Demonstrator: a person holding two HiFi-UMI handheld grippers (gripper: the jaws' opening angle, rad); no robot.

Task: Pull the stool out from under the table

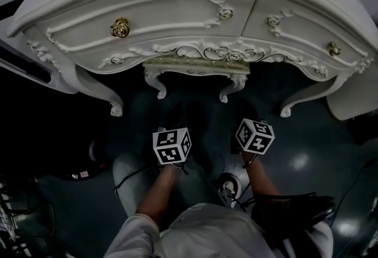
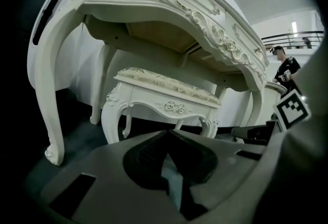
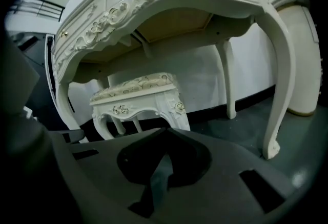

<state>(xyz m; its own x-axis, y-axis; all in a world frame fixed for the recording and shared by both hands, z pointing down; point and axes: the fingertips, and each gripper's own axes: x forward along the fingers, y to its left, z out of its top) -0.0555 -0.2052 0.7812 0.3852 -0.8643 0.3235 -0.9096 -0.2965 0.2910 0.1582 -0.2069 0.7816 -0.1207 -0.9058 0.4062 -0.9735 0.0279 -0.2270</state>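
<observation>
A white carved stool with a patterned cushion stands tucked under the ornate white table; only its front rail and two front legs show in the head view. The left gripper view shows the stool straight ahead on the floor, under the table's apron. My left gripper is shut and holds nothing, a short way in front of the stool. In the right gripper view the stool sits ahead and slightly left. My right gripper is also shut and bare, apart from the stool.
The table's curved legs flank the stool on both sides. A pale rounded pedestal stands right of the table. A person stands far off at the right. Cables and a wheeled base lie near my feet on the dark floor.
</observation>
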